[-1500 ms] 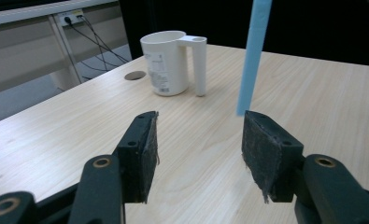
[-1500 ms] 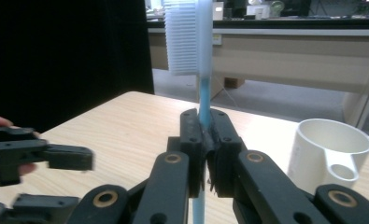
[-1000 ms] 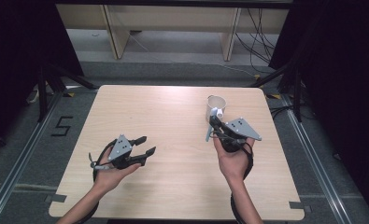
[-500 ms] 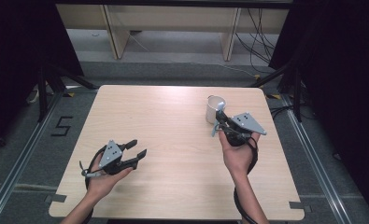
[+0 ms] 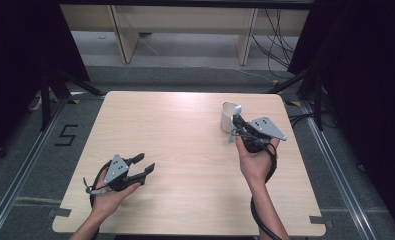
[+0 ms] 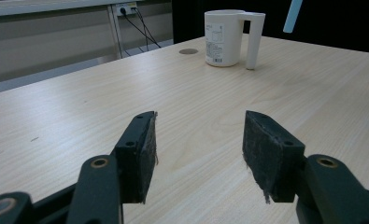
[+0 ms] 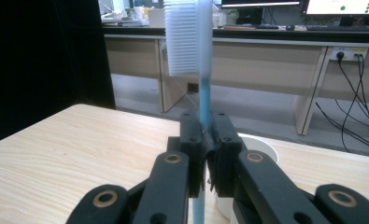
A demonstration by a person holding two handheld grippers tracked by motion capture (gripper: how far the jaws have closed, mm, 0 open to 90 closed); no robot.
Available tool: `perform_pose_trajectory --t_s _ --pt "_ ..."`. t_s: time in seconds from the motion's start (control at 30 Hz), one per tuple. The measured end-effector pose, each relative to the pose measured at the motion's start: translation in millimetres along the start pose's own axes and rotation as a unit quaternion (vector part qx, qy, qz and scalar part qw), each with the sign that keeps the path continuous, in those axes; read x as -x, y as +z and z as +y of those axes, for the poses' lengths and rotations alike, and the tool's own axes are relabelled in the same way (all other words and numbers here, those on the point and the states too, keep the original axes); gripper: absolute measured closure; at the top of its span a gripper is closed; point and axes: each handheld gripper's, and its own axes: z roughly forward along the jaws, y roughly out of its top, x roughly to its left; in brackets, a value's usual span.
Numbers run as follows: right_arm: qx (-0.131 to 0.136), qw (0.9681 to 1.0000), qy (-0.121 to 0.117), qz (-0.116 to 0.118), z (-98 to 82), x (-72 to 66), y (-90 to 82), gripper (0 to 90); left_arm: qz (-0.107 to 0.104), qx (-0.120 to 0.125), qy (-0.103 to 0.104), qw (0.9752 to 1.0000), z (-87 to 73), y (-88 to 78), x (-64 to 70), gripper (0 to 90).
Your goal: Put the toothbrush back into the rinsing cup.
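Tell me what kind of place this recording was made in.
Most likely a lab or office workroom set up for recording. A bare wooden table stands inside a dark-curtained bay with floor rails, and behind it are desks with computer monitors, wall sockets and trailing cables.

Toothbrush (image 7: 202, 70): I see a pale blue handle with white bristles, standing upright, bristle head on top, its handle clamped in my right hand-held gripper (image 7: 204, 154).
Toothbrush position: I see it just above the mug's open mouth.
Mug (image 6: 225, 37): white, labelled, upright, big handle; I see it on the surface's far right part.
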Motion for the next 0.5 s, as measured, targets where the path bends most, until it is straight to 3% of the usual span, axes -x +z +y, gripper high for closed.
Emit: perform_pose_trajectory --t_s 0.37,0.43,0.5 --pt "0.002 1.0 0.002 -0.005 10.0 2.9 3.8 86.1 0.002 0.0 -0.007 1.0 -4.5 0.4 1.2 43.8" --pt "0.005 1.0 0.0 -0.007 11.2 5.4 6.4 86.1 -0.002 0.01 -0.01 0.9999 -5.2 2.0 1.5 43.7" --pt "-0.001 0.9999 0.008 -0.01 12.1 5.8 7.1 86.1 0.002 0.002 -0.007 1.0 -4.4 0.3 1.5 43.6"
